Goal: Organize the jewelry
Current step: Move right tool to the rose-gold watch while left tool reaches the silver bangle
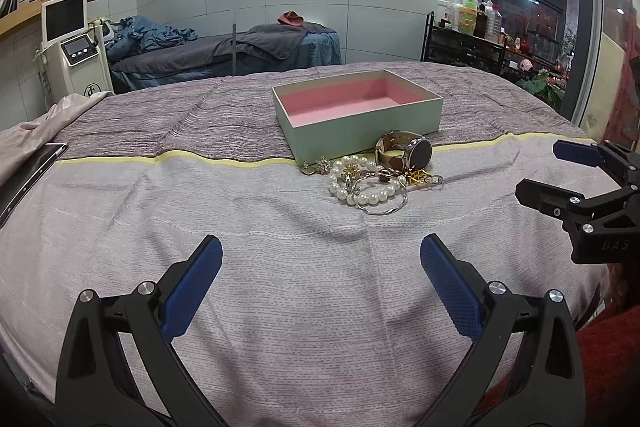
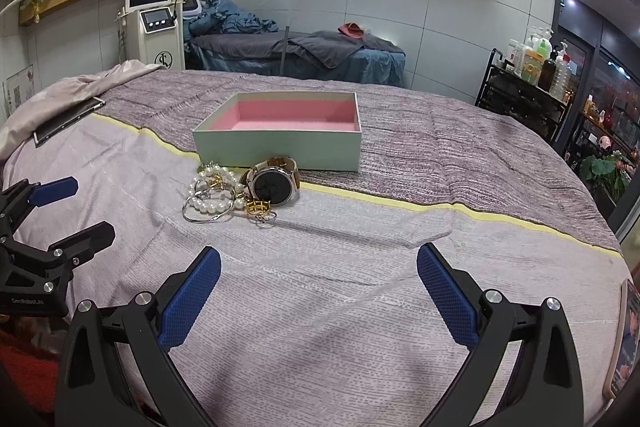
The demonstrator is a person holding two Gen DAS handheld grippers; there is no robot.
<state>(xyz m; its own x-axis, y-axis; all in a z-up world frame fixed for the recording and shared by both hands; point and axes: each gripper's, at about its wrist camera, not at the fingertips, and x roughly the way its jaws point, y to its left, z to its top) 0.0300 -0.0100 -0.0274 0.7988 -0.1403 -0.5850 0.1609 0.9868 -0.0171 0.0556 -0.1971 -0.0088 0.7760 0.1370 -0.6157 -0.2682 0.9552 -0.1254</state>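
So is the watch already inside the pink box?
No, the watch lies on the bedspread just in front of the box, whose pink inside looks empty.

box (image 1: pixel 362 125) pale green, pink lining | pearls (image 1: pixel 362 183) white | watch (image 1: pixel 420 151) dark dial, tan strap | my pads (image 1: pixel 192 289) blue (dimpled) | bedspread (image 1: pixel 280 267) lilac, dashed

Glossy pearl bracelet (image 1: pixel 362 183), shiny metal bangle (image 1: pixel 382 201) and metal-rimmed watch (image 2: pixel 274 183) lie on a matt woven bedspread (image 1: pixel 280 267) beside a smooth matt cardboard box (image 1: pixel 360 131) with pink lining.
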